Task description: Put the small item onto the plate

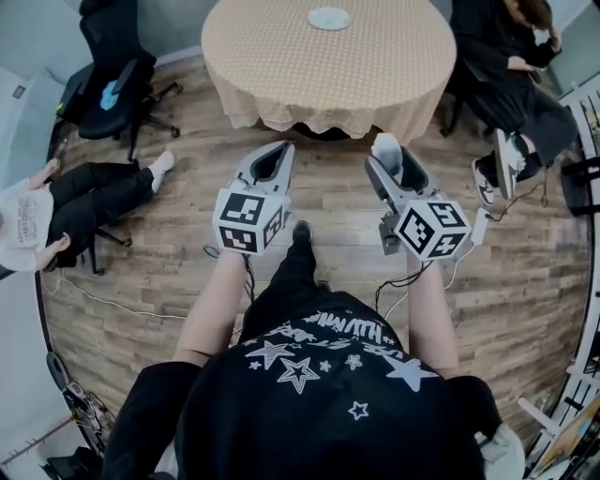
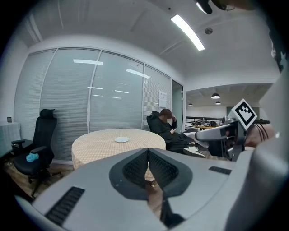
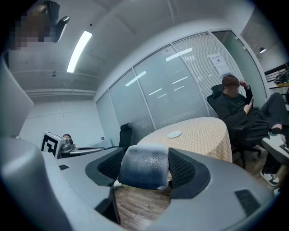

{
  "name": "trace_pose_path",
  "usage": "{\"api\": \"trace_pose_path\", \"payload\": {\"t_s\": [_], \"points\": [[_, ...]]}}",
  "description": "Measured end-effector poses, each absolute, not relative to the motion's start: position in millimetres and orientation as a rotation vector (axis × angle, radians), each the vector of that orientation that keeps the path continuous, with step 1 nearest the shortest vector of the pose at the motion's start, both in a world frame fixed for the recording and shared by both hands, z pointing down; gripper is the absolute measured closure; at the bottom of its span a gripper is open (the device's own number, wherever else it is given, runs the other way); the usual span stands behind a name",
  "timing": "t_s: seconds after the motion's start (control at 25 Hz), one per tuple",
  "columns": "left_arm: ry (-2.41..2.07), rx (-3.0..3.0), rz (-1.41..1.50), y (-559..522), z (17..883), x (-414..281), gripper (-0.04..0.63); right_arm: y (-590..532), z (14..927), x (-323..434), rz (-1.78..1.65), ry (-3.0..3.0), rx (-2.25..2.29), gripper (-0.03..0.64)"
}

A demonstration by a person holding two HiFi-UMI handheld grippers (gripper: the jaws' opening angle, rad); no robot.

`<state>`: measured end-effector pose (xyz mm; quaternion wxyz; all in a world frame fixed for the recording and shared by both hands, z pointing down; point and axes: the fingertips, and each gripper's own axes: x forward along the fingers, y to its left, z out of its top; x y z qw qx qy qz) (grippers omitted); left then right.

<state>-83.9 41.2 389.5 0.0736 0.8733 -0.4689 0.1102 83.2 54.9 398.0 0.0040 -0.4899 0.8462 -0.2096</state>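
A small white plate (image 1: 329, 18) lies on the round table with the tan dotted cloth (image 1: 281, 66); it also shows as the plate (image 2: 121, 140) in the left gripper view and the plate (image 3: 174, 134) in the right one. My right gripper (image 1: 388, 150) is shut on a small pale grey-white item (image 3: 144, 166), which shows as a pale lump (image 1: 385, 144) between the jaws in the head view. My left gripper (image 1: 273, 156) is shut with nothing in it, its pads pressed together. Both grippers hang over the wooden floor, short of the table.
A person in black sits on a chair at the table's right (image 1: 506, 56). Another person sits at the left (image 1: 56, 197). A black office chair with a blue object (image 1: 111, 94) stands left of the table. Cables lie on the floor (image 1: 103, 300). Glass partitions (image 2: 90, 99) stand behind the table.
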Motion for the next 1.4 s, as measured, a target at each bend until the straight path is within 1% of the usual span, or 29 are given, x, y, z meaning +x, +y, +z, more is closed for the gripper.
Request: {"api": "trace_pose_path", "payload": {"t_s": [0.52, 1.08, 1.4], "points": [[-1.367, 2.615, 0.329, -66.2, 384.4, -103.1, 0.586, -55.6, 387.2, 72.9, -0.673, 2.659, -1.597, 0.304], [-1.243, 2.63, 0.312, -146.5, 399.1, -120.0, 0.586, -140.9, 394.3, 40.5, -0.705, 2.631, -1.657, 0.304], [-1.214, 2.645, 0.305, -175.7, 403.9, -122.7, 0.586, -168.0, 396.8, 39.7, -0.692, 2.642, -1.689, 0.304]]}}
